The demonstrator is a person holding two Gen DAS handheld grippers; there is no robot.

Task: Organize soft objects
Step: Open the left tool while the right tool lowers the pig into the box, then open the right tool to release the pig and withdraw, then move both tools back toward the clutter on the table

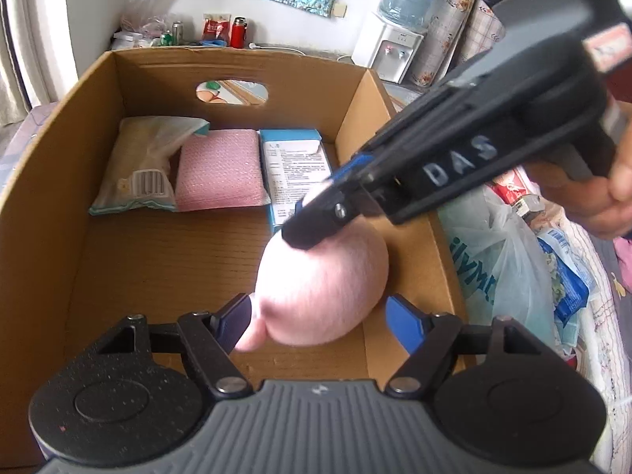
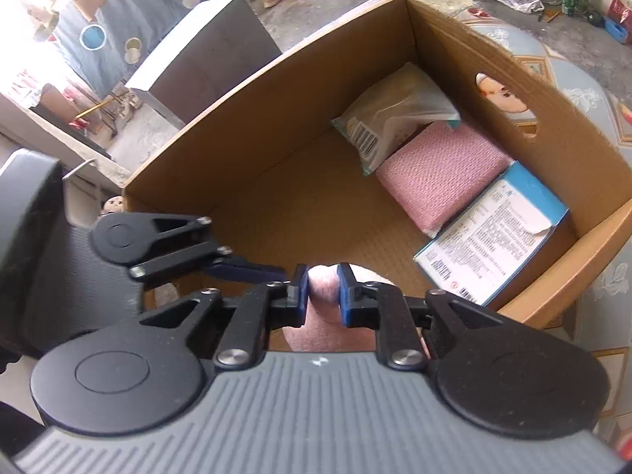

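A round pink plush (image 1: 324, 288) hangs low inside the open cardboard box (image 1: 237, 59), near its front right. My right gripper (image 1: 312, 221) comes in from the upper right and is shut on a fold at the plush's top; in the right wrist view its blue pads (image 2: 343, 292) squeeze pink fabric (image 2: 328, 335). My left gripper (image 1: 318, 312) stands open around the plush's lower part. Its left finger is against a small lobe and its right finger is apart. At the box's far end lie a tissue pack (image 1: 138, 166), a pink pad (image 1: 217, 172) and a blue-and-white carton (image 1: 292, 173).
Plastic bags with packets (image 1: 493, 268) crowd the box's right side on a quilted cover. A person's hand (image 1: 608, 197) holds the right gripper. A water dispenser (image 1: 391, 51) and a red flask (image 1: 238, 33) stand behind the box. A grey cabinet (image 2: 205, 51) stands beyond its left wall.
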